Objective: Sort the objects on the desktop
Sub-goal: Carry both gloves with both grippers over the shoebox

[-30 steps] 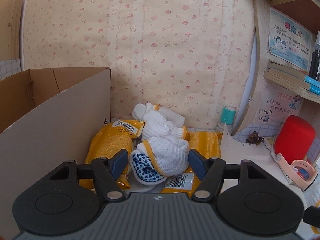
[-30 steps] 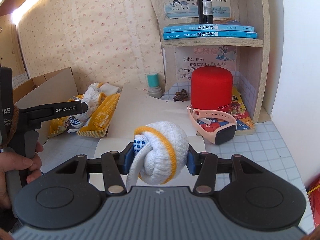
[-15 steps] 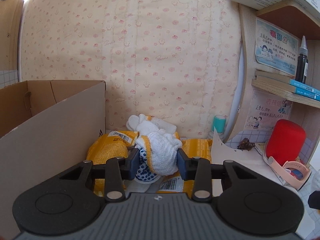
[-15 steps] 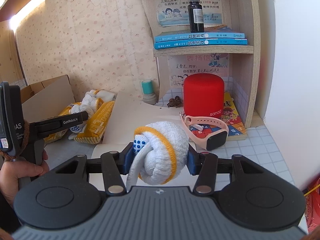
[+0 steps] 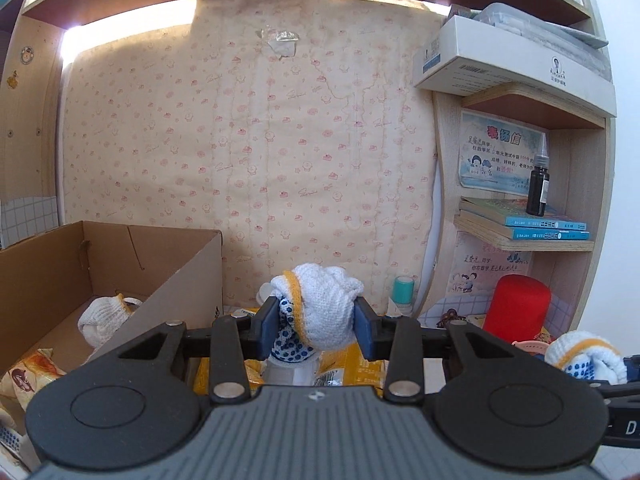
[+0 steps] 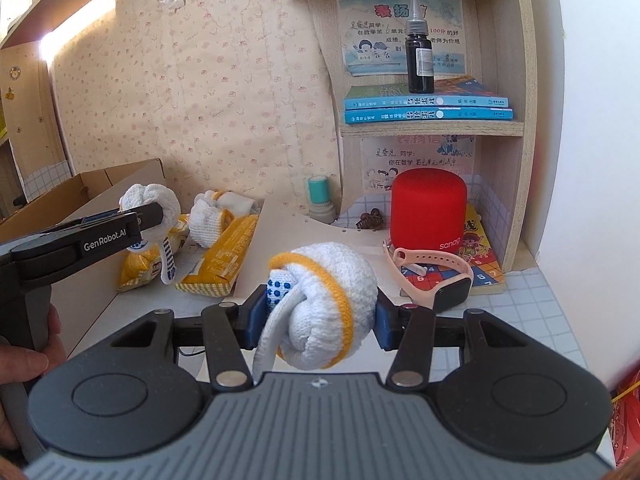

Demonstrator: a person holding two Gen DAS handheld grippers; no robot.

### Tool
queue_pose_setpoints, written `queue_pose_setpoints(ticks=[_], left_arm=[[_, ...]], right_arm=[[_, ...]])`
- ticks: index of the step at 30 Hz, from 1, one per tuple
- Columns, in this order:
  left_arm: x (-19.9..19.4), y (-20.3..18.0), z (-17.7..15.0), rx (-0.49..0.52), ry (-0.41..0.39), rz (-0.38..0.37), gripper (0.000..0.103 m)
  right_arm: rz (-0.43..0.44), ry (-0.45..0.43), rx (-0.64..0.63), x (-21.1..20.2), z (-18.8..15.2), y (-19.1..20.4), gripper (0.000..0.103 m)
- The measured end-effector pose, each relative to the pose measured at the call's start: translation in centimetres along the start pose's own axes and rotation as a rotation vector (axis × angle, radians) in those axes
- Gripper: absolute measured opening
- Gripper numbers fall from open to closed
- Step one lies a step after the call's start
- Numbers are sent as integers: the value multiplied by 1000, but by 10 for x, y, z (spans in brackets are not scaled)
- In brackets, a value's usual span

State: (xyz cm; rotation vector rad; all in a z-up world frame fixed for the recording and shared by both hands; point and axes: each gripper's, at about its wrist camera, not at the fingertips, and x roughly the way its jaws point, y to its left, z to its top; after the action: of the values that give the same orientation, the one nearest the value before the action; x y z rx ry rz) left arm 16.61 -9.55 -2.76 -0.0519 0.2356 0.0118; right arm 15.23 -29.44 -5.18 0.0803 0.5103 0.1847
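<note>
My left gripper [image 5: 316,326] is shut on a rolled white glove bundle [image 5: 320,308] with yellow trim and blue dots, held in the air above the yellow packets [image 5: 344,364]. It also shows in the right wrist view [image 6: 150,204]. My right gripper [image 6: 316,314] is shut on a second white glove bundle [image 6: 324,300], held above the desk; it shows at the right edge of the left wrist view [image 5: 584,358]. A third glove bundle [image 6: 210,220] lies on the yellow packets [image 6: 224,256]. Another glove [image 5: 104,318] lies inside the cardboard box [image 5: 176,300].
A red speaker [image 6: 428,210], a pink smartwatch [image 6: 436,276], a teal stamp [image 6: 320,196] and a hair clip [image 6: 370,218] stand at the right by the wooden shelf [image 6: 432,128]. Blue books [image 6: 424,108] and a dark bottle [image 6: 419,52] rest on the shelf. A snack packet [image 5: 28,368] lies in the box.
My left gripper closed on a glove bundle on the yellow packets and lifted it up. My right gripper kept its bundle and rose slightly.
</note>
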Motion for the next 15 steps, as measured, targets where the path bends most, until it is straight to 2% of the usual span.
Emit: queue_pose_setpoints(ticks=[15], left_arm=[[-68, 43, 17, -26, -83, 36, 41]], right_arm=[[53, -50, -65, -32, 12, 43, 51]])
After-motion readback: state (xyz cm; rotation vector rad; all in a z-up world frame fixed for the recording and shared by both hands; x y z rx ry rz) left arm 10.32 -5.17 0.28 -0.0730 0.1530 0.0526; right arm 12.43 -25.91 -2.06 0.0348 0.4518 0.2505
